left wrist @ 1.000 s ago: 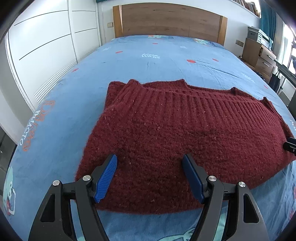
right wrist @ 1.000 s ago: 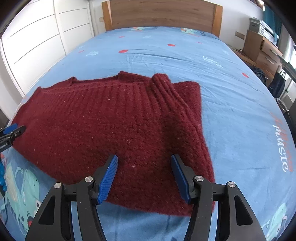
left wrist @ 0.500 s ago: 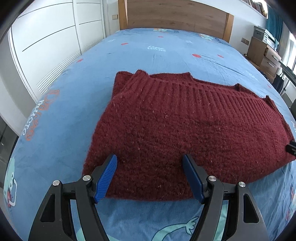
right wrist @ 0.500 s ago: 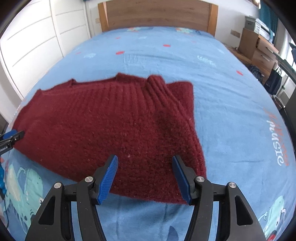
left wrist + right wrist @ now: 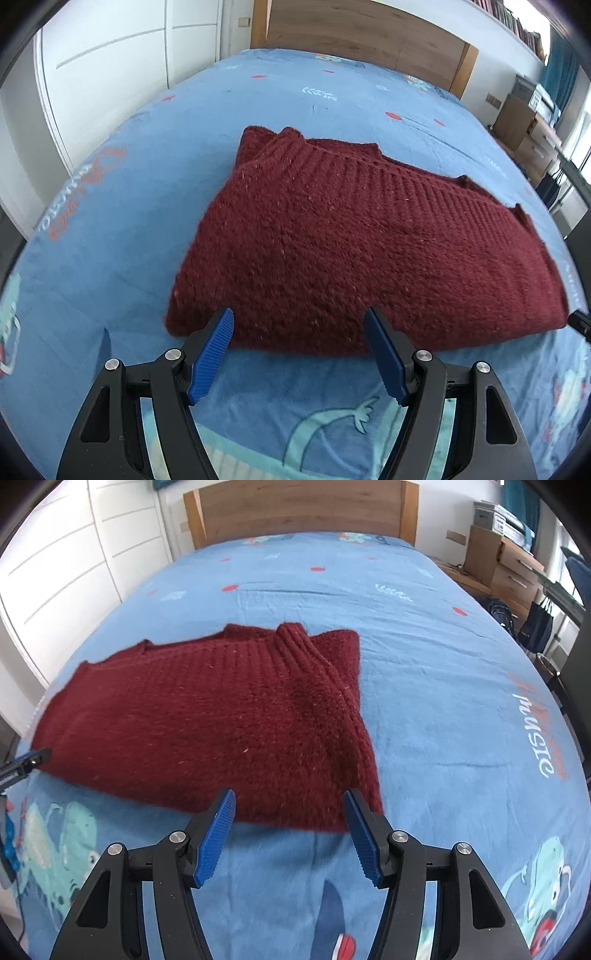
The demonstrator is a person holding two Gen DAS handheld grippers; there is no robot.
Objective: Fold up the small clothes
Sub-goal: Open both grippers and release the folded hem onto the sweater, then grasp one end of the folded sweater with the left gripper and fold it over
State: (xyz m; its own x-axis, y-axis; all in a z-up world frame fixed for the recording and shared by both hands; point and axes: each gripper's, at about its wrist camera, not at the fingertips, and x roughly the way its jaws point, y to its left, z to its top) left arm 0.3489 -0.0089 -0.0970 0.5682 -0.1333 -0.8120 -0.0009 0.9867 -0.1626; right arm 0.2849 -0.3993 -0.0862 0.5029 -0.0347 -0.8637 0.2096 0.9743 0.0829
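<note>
**Folded red sweater on the bed, both my grippers empty**

A dark red knitted sweater (image 5: 354, 243) lies folded flat on a blue patterned bedspread (image 5: 122, 229). My left gripper (image 5: 301, 332) hovers at its near edge, blue pads spread wide, holding nothing. My right gripper (image 5: 288, 812) hangs over the sweater's near right corner, jaws also apart and empty. A wooden headboard (image 5: 299, 509) stands beyond.
</note>
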